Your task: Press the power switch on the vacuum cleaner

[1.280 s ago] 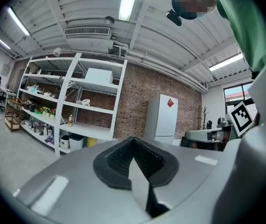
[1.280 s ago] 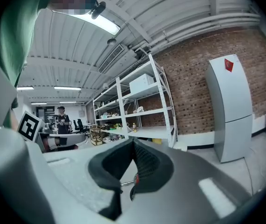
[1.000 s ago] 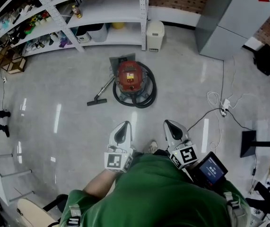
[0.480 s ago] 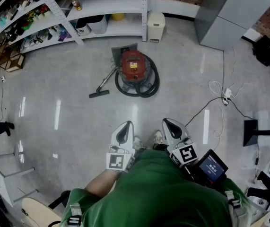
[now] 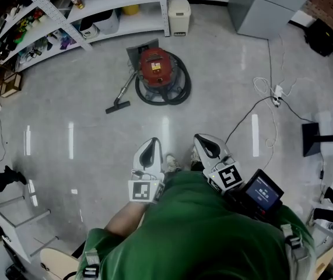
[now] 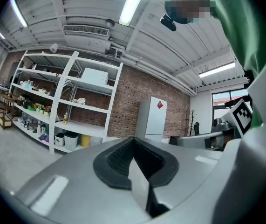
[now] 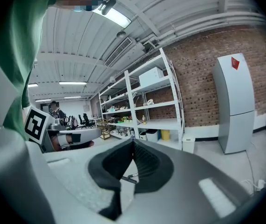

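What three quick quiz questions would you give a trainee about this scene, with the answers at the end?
1. True or false: the left tool is touching the vacuum cleaner.
2. What lies coiled round the vacuum cleaner? A) a black hose B) a yellow rope C) a green strap
3. Fill in: the jaws of the right tool are ____, with nothing between them.

Key: 1 false, it is held near the person's body, well short of the vacuum cleaner. 2 A. 3 shut.
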The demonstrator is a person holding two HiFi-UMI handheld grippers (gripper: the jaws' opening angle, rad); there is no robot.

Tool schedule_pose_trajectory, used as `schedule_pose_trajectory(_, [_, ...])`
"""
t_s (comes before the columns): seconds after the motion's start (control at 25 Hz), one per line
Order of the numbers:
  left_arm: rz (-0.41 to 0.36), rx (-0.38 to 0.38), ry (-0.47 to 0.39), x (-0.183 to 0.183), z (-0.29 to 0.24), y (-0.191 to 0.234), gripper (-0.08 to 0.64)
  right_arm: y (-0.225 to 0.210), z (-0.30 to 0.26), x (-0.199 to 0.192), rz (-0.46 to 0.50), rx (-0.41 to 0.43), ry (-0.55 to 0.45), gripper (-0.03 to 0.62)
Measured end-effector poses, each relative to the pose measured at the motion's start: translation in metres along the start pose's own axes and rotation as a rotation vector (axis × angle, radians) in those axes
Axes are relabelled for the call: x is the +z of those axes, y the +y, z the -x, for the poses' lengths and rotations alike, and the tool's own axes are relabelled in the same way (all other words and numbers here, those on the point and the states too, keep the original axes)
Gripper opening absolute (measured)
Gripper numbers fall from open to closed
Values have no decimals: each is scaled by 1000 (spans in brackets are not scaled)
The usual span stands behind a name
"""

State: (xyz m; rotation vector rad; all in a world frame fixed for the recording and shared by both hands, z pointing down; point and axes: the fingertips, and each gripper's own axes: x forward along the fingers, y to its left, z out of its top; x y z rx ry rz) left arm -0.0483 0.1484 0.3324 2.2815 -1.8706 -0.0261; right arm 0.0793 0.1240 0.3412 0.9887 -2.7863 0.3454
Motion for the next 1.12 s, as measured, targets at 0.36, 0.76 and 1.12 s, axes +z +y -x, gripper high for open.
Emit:
schedule_pose_trajectory(0.36, [2,0,-6,-3,-7,-4,8,-6,4,-2,1,1,28,1])
schedule_pose_trajectory(0.76, [-25,-12,-17,5,-14,-11,8,-16,5,3,21,7,-30,2])
schedule_pose_trajectory(1.12, [-29,7,-31,6,-14,-6,8,-16,4,8,28,-1,-39,2])
